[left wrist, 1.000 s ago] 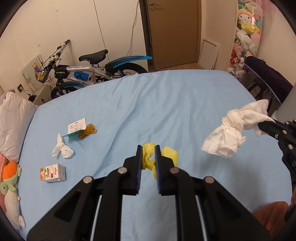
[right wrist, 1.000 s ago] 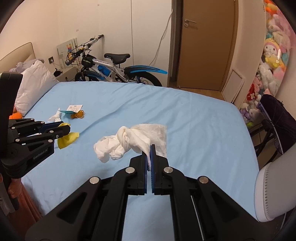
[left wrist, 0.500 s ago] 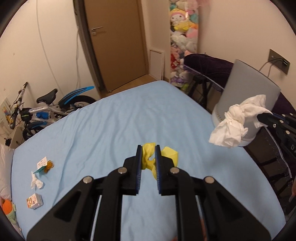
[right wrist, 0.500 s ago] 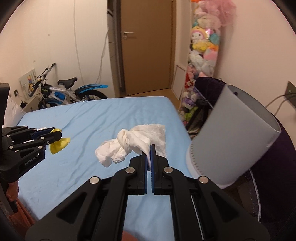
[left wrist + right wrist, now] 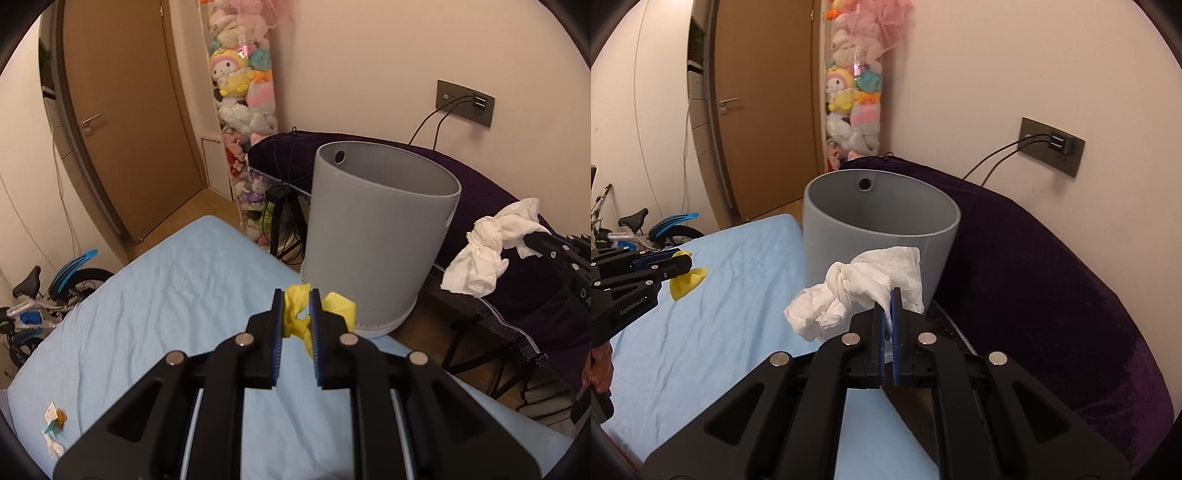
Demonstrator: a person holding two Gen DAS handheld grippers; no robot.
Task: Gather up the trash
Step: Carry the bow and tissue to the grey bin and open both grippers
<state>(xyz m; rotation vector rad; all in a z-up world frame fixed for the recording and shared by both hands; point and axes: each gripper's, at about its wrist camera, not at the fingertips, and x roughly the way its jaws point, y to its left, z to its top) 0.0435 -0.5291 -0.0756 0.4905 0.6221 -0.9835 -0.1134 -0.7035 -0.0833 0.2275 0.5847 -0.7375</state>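
Bedsheet (image 5: pixel 177 302) – pale blue – beside grey bin (image 5: pixel 373 236)

A bike (image 5: pixel 44 306) is leaning by the door (image 5: pixel 125 122). Plush toys (image 5: pixel 240 85) are piling up beside it. Cables are hanging from a socket (image 5: pixel 1052 146).

One grey bin (image 5: pixel 380 236) stands just ahead of the two grippers. One yellow scrap (image 5: pixel 297 314) sits between the left gripper's (image 5: pixel 297 295) jaws; one white tissue wad (image 5: pixel 857 291) hangs from the right gripper (image 5: pixel 889 295). Far back to the left claw's left lie one bicycle (image 5: pixel 33 306) and a few small scraps (image 5: pixel 55 424), too small to count.
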